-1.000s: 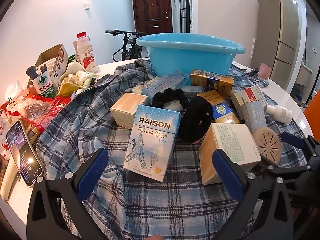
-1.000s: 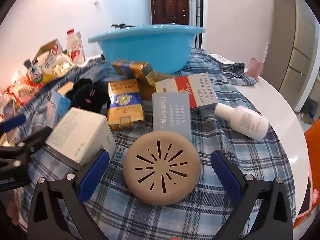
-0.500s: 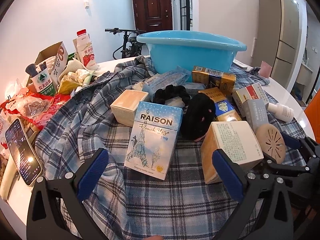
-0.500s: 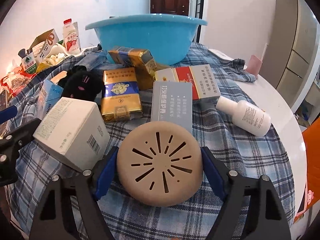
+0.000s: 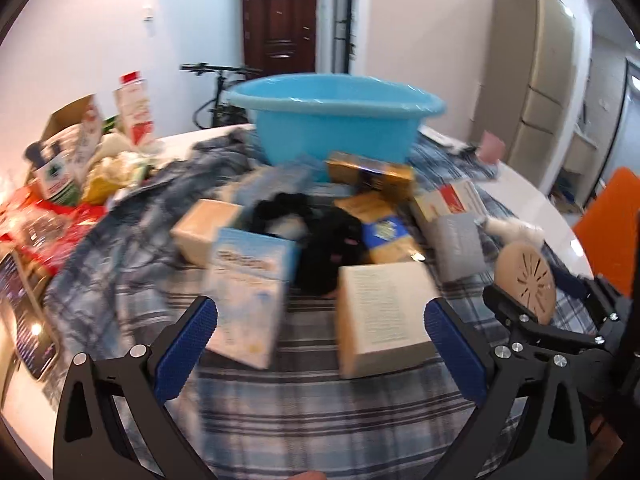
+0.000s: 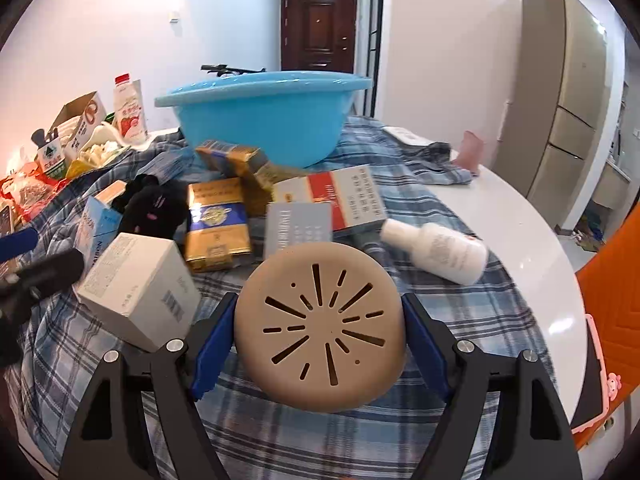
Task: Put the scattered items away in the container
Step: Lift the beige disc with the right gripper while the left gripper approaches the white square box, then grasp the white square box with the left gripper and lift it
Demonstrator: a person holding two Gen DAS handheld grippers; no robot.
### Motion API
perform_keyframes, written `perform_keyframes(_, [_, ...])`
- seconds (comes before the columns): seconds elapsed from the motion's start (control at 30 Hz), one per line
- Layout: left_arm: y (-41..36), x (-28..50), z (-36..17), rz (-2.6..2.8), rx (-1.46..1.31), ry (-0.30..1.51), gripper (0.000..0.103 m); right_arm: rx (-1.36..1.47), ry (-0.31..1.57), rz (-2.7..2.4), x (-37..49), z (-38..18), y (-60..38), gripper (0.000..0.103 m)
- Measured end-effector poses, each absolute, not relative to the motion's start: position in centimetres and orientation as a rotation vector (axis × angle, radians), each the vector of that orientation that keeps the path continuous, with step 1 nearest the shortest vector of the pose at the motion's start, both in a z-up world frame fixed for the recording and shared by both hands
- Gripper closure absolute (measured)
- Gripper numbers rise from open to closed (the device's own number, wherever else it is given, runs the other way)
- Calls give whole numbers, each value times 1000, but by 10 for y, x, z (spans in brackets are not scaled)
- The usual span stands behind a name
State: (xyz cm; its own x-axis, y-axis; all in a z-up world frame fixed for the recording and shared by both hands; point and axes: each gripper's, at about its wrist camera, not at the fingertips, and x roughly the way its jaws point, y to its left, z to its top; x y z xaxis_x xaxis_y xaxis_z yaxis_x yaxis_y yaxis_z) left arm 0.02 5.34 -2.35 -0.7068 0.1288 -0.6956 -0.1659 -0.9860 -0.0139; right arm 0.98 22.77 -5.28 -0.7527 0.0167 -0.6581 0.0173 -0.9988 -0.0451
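Disc (image 6: 320, 332): clamped edge-on between right gripper (image 6: 318, 340) fingers, low over worktop cloth (image 6: 460, 320). Basin (image 6: 264, 116) at 12 o'clock, beyond boxes. Left gripper (image 5: 320, 336) fingers wide open, empty. Risks: round rim slips from pads; low carry clips white box (image 6: 138, 280) at 9 o'clock, bottle (image 6: 436, 252) at 2 o'clock, or basin rim.

Right gripper (image 6: 318, 338): lower centre of frame, blue pads clamped on a round disc. Left gripper (image 5: 320, 344): jaws spread wide, nothing held.

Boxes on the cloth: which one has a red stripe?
The flat white box beside the white bottle; the others are gold, grey, pale blue or plain white.
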Motion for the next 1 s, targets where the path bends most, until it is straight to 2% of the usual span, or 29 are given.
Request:
perform_keyframes(0.4, [90,-17,-47,2695,-1203,145,0,1126,-5,-2977,19,-57,259,22])
perform_keyframes(0.57, [87,-18,-53,2676,-1202,107,0,1143,-8,-2984,18,-61,263,22])
perform_keyframes(0.6, [87,-17,-53,2686,-1182,101,3,1143,-12,-2985,18,-61,263,22])
perform_keyframes(0.63, [87,-16,-53,2702,-1161,104,11,1146,-14,-2985,18,-61,264,22])
perform_keyframes(0.67, [87,-15,-53,2716,-1153,116,37,1148,-16,-2986,18,-62,265,22])
perform_keyframes(0.7, [88,-15,-54,2717,-1168,132,47,1149,-18,-2988,18,-62,266,22])
perform_keyframes(1.0, [80,-10,-44,2690,-1125,59,47,1137,-2,-3003,22,-57,263,22])
